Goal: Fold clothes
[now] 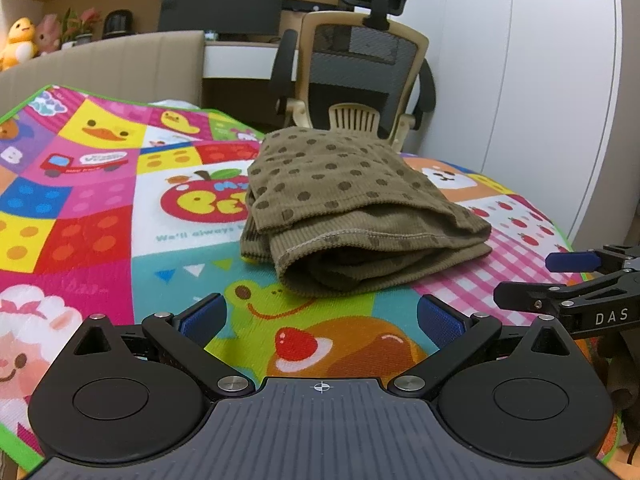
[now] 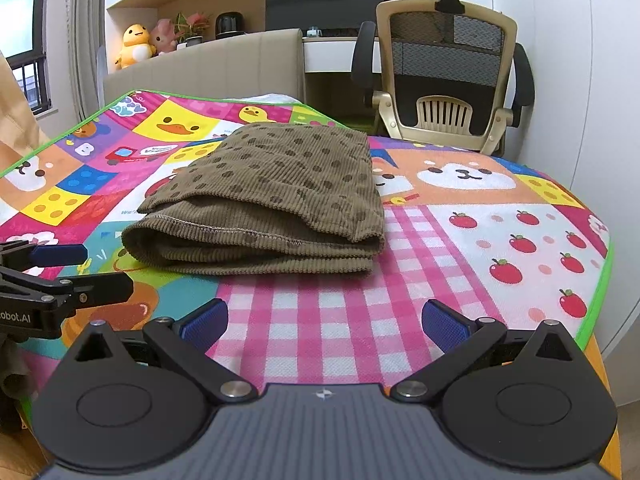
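Observation:
An olive corduroy garment with brown dots point(image 1: 352, 208) lies folded in a thick stack on the colourful play mat point(image 1: 92, 200); it also shows in the right wrist view point(image 2: 272, 196). My left gripper point(image 1: 320, 320) is open and empty, just short of the garment's near edge. My right gripper point(image 2: 324, 322) is open and empty, over the pink checked patch in front of the garment. Each gripper shows at the edge of the other's view, the right one at the right point(image 1: 568, 280), the left one at the left point(image 2: 60, 268).
The mat point(image 2: 500, 240) covers a table whose right edge is near my right gripper. A beige office chair point(image 1: 356, 76) stands behind the table. A padded headboard point(image 2: 208, 68), a desk with a monitor point(image 2: 324, 0) and plush toys point(image 2: 136, 44) are at the back.

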Demonstrator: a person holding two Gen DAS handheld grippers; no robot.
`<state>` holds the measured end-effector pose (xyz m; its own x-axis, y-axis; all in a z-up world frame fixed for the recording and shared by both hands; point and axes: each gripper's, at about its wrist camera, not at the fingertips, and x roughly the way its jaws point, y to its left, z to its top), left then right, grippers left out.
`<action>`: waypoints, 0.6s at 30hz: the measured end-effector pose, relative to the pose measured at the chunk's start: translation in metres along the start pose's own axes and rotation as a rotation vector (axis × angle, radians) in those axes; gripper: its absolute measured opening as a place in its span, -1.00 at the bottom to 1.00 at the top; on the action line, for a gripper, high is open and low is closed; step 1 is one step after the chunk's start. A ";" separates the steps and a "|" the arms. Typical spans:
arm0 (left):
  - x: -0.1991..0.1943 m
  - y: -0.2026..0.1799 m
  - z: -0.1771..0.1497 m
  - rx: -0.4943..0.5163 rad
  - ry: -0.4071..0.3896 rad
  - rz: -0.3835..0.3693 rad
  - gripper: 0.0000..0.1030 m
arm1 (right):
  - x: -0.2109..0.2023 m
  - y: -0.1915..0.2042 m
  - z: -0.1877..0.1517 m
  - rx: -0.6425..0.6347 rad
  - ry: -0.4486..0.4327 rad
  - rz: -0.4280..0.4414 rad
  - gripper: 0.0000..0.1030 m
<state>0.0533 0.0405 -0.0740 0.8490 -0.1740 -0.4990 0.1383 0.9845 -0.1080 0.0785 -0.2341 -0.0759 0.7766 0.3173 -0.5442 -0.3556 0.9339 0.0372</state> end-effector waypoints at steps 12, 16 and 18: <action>0.000 0.000 0.000 -0.005 0.004 0.000 1.00 | 0.001 -0.002 0.000 0.002 0.007 0.004 1.00; 0.000 0.001 0.000 -0.006 0.004 -0.001 1.00 | 0.000 -0.002 0.000 0.003 0.008 0.004 1.00; 0.000 0.001 0.000 -0.006 0.003 -0.002 1.00 | 0.001 -0.001 0.000 0.003 0.008 0.003 1.00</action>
<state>0.0529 0.0415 -0.0743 0.8471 -0.1757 -0.5016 0.1365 0.9840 -0.1142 0.0794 -0.2349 -0.0766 0.7713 0.3190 -0.5508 -0.3564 0.9334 0.0416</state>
